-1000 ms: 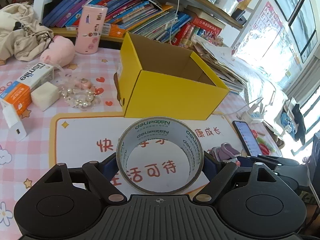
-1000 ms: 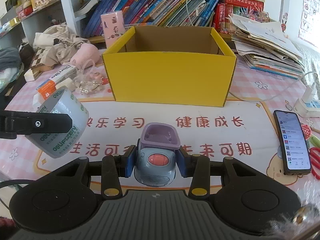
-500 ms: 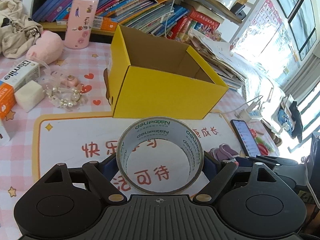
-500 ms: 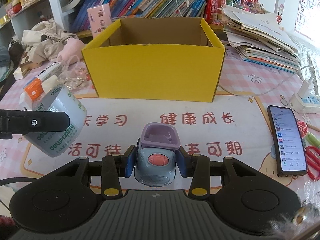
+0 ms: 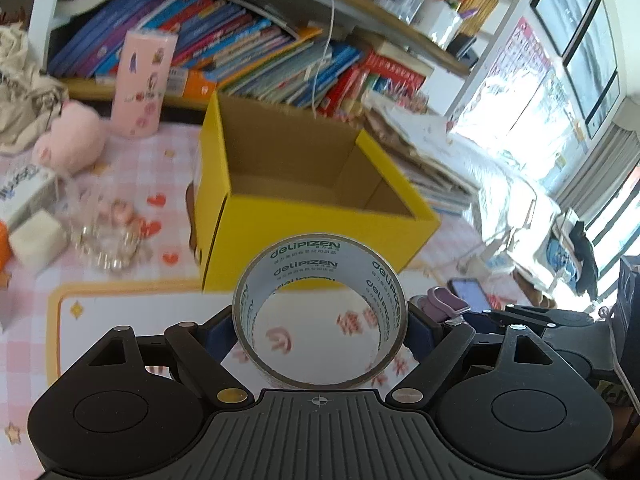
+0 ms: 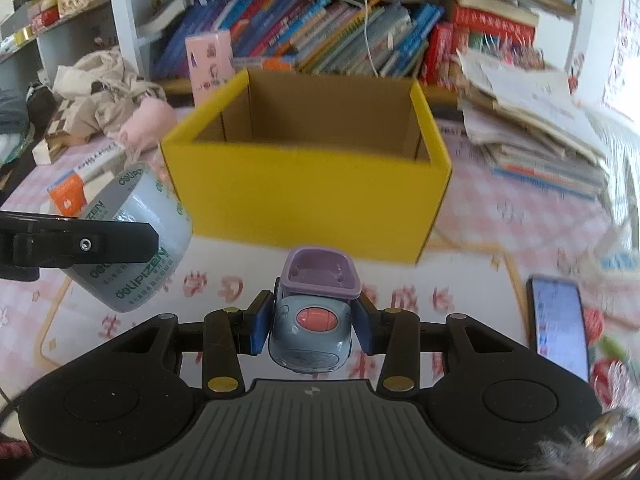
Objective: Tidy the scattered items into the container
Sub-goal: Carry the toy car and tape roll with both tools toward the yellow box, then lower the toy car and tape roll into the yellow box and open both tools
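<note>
Now nearer the yellow box, with jaws clamping the tape roll and toy car, ready for dropping in.

One yellow box, one tape roll, one toy car, one phone.

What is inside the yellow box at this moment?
The yellow box shows only bare brown walls and part of its floor; no item appears inside. Its near front wall hides the floor strip just behind it.
</note>
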The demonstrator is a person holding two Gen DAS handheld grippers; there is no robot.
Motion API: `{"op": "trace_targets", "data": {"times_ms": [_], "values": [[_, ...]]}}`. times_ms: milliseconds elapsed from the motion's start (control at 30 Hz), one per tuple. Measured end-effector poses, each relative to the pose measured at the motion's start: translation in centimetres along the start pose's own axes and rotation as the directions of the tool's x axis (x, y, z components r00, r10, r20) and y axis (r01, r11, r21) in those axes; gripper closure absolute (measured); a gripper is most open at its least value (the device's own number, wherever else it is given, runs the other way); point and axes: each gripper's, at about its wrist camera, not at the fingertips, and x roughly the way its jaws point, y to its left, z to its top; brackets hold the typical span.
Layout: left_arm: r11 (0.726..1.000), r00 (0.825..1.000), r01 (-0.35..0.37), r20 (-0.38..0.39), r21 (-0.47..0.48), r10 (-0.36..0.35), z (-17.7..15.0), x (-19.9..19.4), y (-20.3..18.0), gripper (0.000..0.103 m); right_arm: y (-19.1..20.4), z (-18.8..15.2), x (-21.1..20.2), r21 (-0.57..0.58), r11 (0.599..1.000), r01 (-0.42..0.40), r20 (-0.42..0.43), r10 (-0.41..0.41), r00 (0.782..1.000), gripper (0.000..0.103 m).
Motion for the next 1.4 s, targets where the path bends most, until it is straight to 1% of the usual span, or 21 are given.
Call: {"op": "trace_targets", "data": {"times_ms": [133, 333, 433, 567, 767, 967, 1100, 1233, 1300, 1400], "values": [[1.000, 0.999, 0.007, 0.047, 0.006, -0.007, 1.7, 0.2, -0.4, 0.018, -0.6, 2.4, -0.2, -0.027, 1.000, -0.009, 0.054, 0.011, 0.998, 0.063], [1.000, 0.993, 0.025, 0.111, 0.018, -0.027, 5.0, 1.3, -0.8, 0.018, -1.8, 6.4, 0.2, -0.090, 0.996, -0.025, 0.129, 0.036, 0.991, 0.063], [0.999, 0.991, 0.000, 0.134, 0.041, -0.006, 6.8, 2.2, -1.0, 0.018, -2.6, 8.0, 1.2, -0.127, 0.992, -0.029, 0.141, 0.047, 0.989, 0.063], [0.996, 0.989, -0.051, 0.144, 0.074, 0.040, 8.4, 3.8, -1.4, 0.018, -3.8, 9.7, 3.3, -0.161, 0.986, -0.040, 0.135, 0.062, 0.989, 0.063], [0.991, 0.988, -0.113, 0.110, 0.069, 0.105, 9.9, 7.4, -1.1, 0.018, -5.7, 12.2, 7.5, -0.220, 0.973, -0.067, 0.084, 0.087, 0.993, 0.063], [0.980, 0.984, -0.167, 0.072, 0.103, 0.160, 11.5, 10.6, -0.8, 0.018, -6.6, 14.1, 11.6, -0.299, 0.949, -0.102, 0.026, 0.115, 0.993, 0.063], [0.973, 0.982, -0.191, 0.021, 0.133, 0.189, 12.1, 12.8, -0.5, 0.017, -6.9, 15.1, 14.2, -0.363, 0.922, -0.135, -0.024, 0.135, 0.990, 0.063], [0.959, 0.976, -0.200, -0.048, 0.202, 0.214, 12.5, 15.0, -0.5, 0.017, -6.6, 15.7, 16.3, -0.463, 0.872, -0.160, -0.068, 0.145, 0.987, 0.063], [0.942, 0.968, -0.208, -0.083, 0.265, 0.237, 12.7, 16.2, -0.8, 0.017, -6.4, 15.9, 17.2, -0.514, 0.839, -0.181, -0.092, 0.156, 0.983, 0.063], [0.899, 0.952, -0.215, -0.122, 0.380, 0.280, 12.7, 17.8, -1.4, 0.017, -5.9, 16.2, 18.8, -0.584, 0.779, -0.226, -0.155, 0.166, 0.974, 0.063]]}}
